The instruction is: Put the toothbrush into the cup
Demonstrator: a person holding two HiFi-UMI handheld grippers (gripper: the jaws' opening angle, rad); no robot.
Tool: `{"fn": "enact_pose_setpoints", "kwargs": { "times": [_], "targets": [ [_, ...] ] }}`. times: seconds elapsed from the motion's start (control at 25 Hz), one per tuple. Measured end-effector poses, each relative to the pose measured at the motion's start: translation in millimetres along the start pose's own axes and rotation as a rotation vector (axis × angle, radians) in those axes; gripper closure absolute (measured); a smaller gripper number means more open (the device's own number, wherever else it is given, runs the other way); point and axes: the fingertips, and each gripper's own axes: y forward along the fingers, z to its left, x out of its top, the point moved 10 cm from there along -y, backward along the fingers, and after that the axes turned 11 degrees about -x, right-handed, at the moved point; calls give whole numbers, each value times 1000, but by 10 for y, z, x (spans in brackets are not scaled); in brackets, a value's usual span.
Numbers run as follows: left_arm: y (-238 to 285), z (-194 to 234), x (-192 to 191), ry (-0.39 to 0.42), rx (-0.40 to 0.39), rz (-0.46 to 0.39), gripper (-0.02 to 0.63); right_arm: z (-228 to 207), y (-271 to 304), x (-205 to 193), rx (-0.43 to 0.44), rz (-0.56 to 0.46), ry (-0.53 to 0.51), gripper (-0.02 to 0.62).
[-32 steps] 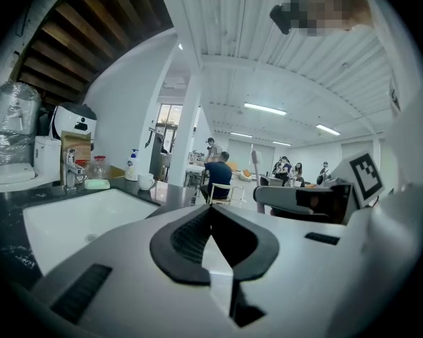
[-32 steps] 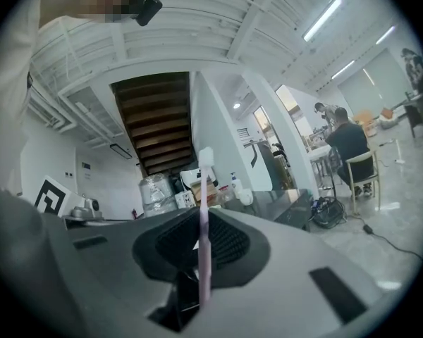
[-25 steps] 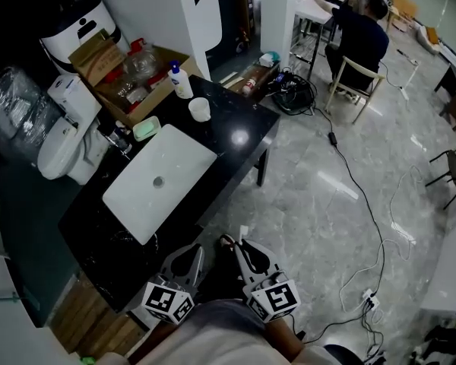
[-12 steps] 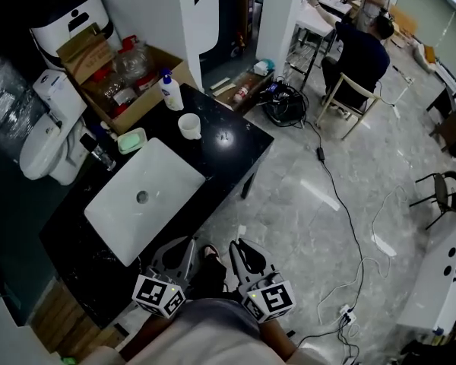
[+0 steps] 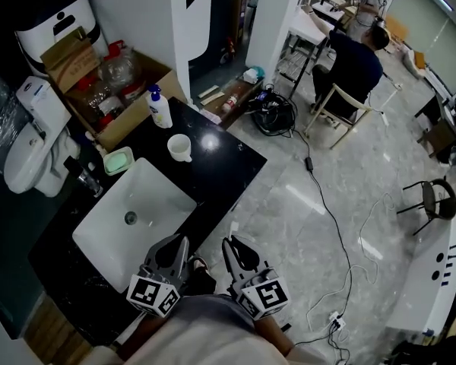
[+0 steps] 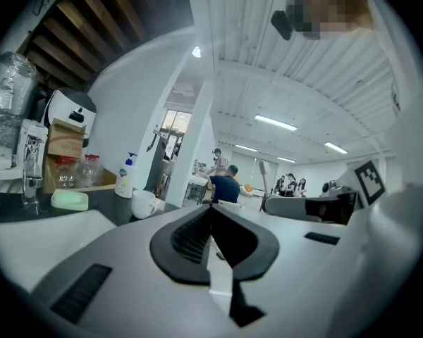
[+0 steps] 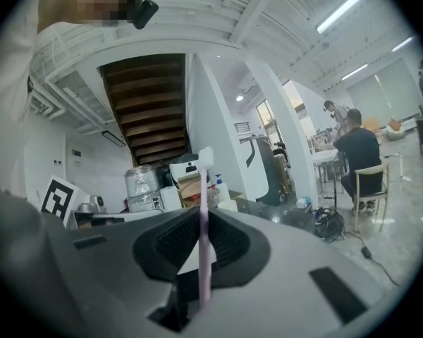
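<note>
Black worktop [image 5: 226, 164]: white cup [image 5: 179, 147] near sink [image 5: 99, 243] | right hand-held gripper [image 5: 231, 246] clamps pink toothbrush [image 7: 203, 239] | left hand-held gripper [image 5: 178, 243] closed, empty

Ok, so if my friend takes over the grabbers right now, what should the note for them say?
The left gripper is shut and empty. The right gripper is shut on the thin pink toothbrush with a white head, upright between its jaws. The white handled cup stands on the black countertop beside the white sink, far from both grippers. Done: toothbrush in hand. Left: carry it over and drop it in the cup.
</note>
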Motion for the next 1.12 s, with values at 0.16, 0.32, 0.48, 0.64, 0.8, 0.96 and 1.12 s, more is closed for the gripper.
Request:
{"fn": "enact_pose_setpoints", "kwargs": {
  "times": [0.16, 0.32, 0.48, 0.64, 0.8, 0.96, 1.12],
  "targets": [
    [139, 198, 66, -1, -28, -6, 595, -8, 268, 127, 8, -22, -30, 549],
    [213, 367, 123, -9, -37, -26, 595, -17, 452, 214, 8, -32, -42, 549],
    [219, 464, 144, -30, -22, -49, 595, 5, 594, 341, 22, -31, -67, 549],
    [209, 571, 112, -48, 23, -59, 595, 38, 786, 441, 81, -16, -73, 549],
    [213, 677, 80, -52, 59, -68, 595, 32, 977, 450, 132, 2, -81, 549],
    [332, 721, 131, -65, 99, -88, 595, -65, 1216, 474, 198, 19, -68, 549],
    [522, 783, 240, -60, 142, -98, 595, -214, 1488, 588, 255, 25, -64, 549]
  ]
}}
